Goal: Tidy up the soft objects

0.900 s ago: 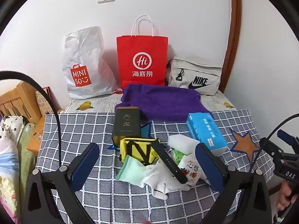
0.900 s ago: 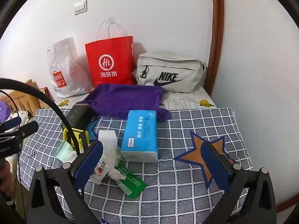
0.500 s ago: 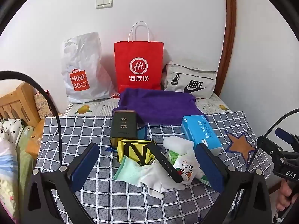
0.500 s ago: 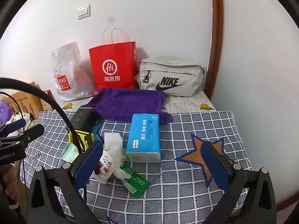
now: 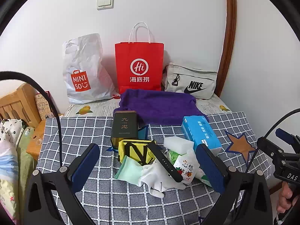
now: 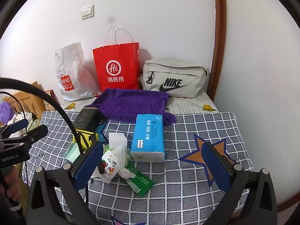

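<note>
White wall behind, checked table [image 5: 78, 129] in front, seemingly laid out as a sorting station. Along the wall, three receptacles propped upright: white MINISO bag [image 5: 84, 71], red paper bag [image 5: 139, 66], grey Nike pouch [image 5: 191, 83], probably placed there as destinations. Just in front, purple towel [image 5: 159, 106] spread flat, largest of the soft objects. Nearer, blue tissue pack [image 5: 200, 132] lying apart from the heap; beside it a white sponge block [image 5: 178, 143], dark tin [image 5: 123, 125], yellow pouch [image 5: 136, 150] with a black strap [image 5: 165, 164] across it, mint-and-white sock [image 5: 138, 172], small printed packet [image 5: 185, 168], green packet [image 6: 140, 181]. Left tongs [image 5: 148, 166] spread fully wide over the heap, gripping nothing; right tongs [image 6: 151, 166] equally wide and empty, framing the tissue pack's near end. Compared with a moment earlier, both views pulled back and raised slightly, more wall showing; objects unmoved.
</note>
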Motion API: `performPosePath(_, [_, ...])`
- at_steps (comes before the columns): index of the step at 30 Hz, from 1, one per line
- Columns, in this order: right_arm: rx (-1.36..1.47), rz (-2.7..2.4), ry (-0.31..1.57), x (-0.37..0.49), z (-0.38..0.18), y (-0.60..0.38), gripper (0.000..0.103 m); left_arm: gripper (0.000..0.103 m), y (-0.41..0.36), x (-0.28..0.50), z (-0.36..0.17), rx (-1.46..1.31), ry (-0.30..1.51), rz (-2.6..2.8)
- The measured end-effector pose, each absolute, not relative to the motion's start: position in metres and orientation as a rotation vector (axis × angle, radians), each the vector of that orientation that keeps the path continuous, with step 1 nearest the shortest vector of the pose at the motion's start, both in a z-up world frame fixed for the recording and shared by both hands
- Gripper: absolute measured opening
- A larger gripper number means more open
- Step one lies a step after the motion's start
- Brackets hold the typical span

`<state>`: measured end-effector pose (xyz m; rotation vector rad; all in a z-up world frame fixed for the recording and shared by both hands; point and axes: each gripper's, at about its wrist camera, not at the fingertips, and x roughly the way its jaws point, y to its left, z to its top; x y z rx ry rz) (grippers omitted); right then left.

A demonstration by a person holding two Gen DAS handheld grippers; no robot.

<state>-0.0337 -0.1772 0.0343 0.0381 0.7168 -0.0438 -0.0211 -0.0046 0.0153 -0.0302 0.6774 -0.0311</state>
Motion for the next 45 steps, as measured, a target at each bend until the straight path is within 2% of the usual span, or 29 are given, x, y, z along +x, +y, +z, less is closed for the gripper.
performPosePath(45, [0.033,-0.038,0.703,-0.0384,0.0346,-0.1701,0.103,0.103,-0.0028,-0.0230,0.0179,-0.010,0.678,-0.024])
